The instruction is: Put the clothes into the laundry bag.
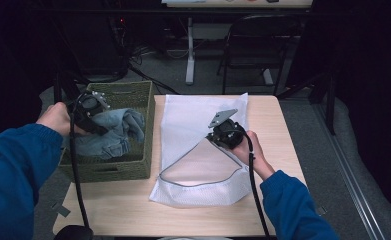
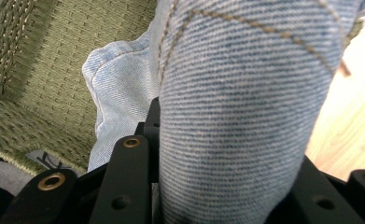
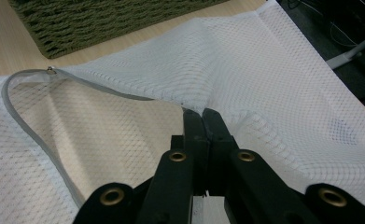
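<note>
Two grippers at work, one on each thing. Left gripper [image 1: 99, 127]: jaws clamped on a thick fold of the faded light-blue denim garment [image 2: 236, 112], the cloth bulging out between them. Most of that garment hangs bunched over the open top of the olive-green woven rectangular basket [image 1: 140, 92], which stands at the left end of the pale wooden table [image 1: 118, 210], partly overhanging its edge.

Right gripper [image 3: 202, 116]: jaws pressed tight together on the upper edge of the white mesh laundry bag [image 3: 283, 79], right at the grey-trimmed zipper opening [image 3: 28, 126]. The pinch tents the top layer up, so the mouth gapes toward the person. Bag lies flat on the table, just beside the basket, its left edge near touching the basket wall.

Step in hand, as I read it: lift the denim clear of the basket and feed it into the bag.

Notes for doing it well:
- Raise the left gripper until the trailing cloth clears the basket rim; a dragging leg could tip or shift the basket.
- Keep the bag edge held high and steady.
- Bring the hanging end in low through the mouth first, then push deep before letting go, so nothing bunches on the zipper.
</note>
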A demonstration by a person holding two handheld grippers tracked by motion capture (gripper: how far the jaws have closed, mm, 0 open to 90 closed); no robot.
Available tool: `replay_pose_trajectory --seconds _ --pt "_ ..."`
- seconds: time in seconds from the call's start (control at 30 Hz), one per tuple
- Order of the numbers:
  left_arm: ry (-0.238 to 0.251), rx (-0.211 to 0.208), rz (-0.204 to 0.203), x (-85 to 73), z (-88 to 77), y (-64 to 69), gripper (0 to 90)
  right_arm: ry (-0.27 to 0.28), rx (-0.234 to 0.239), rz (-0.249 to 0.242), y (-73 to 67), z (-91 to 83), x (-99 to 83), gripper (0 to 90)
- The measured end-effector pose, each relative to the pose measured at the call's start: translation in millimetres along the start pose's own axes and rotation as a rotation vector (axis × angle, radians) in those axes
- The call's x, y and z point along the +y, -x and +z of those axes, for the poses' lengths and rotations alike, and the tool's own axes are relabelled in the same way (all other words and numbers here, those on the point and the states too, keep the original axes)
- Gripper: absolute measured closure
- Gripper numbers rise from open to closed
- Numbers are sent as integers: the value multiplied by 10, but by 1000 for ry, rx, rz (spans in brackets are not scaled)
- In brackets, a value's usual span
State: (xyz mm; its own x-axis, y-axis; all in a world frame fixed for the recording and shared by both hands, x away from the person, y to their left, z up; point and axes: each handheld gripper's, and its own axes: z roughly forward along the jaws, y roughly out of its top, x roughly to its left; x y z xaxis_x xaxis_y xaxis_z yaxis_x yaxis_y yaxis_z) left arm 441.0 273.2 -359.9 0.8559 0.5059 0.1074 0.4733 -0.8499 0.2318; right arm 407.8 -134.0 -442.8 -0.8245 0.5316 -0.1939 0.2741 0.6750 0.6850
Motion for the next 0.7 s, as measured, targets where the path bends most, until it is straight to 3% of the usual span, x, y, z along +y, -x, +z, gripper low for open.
replay_pose_trajectory --seconds 0.47,0.7 --pt "-1 25 -24 37 -371 118 665 -1 -3 -4 -11 -1 7 900" --pt "18 -6 -43 52 -530 253 663 -10 3 -5 -12 8 5 900"
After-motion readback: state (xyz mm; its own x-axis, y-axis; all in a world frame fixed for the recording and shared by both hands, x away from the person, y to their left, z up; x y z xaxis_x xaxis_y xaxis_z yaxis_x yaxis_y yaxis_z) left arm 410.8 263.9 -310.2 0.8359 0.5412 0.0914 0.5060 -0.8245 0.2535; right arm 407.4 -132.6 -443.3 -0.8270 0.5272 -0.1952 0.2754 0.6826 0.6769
